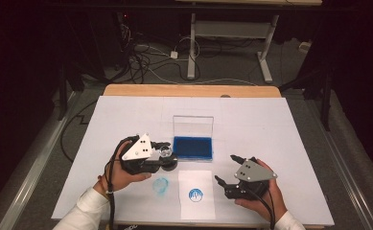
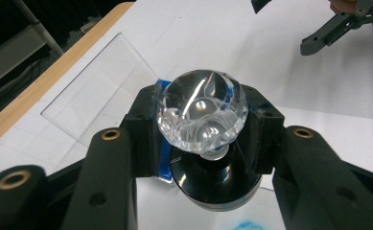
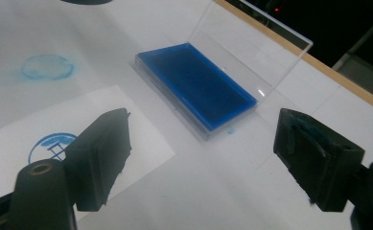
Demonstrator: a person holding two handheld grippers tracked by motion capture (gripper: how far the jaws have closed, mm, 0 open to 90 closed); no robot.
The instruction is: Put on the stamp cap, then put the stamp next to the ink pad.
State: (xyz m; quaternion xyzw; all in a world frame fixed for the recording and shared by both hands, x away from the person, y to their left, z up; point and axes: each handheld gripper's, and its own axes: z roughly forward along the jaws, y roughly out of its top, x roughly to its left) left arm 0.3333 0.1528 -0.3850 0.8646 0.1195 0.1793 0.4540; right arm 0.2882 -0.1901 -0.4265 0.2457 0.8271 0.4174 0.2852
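My left gripper (image 1: 167,154) (image 2: 204,132) is shut on a stamp (image 1: 165,154) (image 2: 202,112) that has a faceted clear knob and a round black base. It holds the stamp beside the front left corner of the blue ink pad (image 1: 192,147) (image 3: 201,86). Whether the base rests on the table I cannot tell. The pad's clear lid (image 1: 192,125) (image 2: 102,86) stands open behind it. My right gripper (image 1: 225,167) (image 3: 201,143) (image 2: 282,26) is open and holds nothing, to the right of a white paper (image 1: 197,206) that bears a round blue print (image 1: 196,195) (image 3: 52,143).
A smeared blue ring (image 1: 161,186) (image 3: 46,66) marks the white table cover (image 1: 270,124) left of the paper. The wooden table edge (image 1: 189,90) runs along the far side. Beyond it stand a desk frame (image 1: 265,62) and cables (image 1: 141,57) on the floor.
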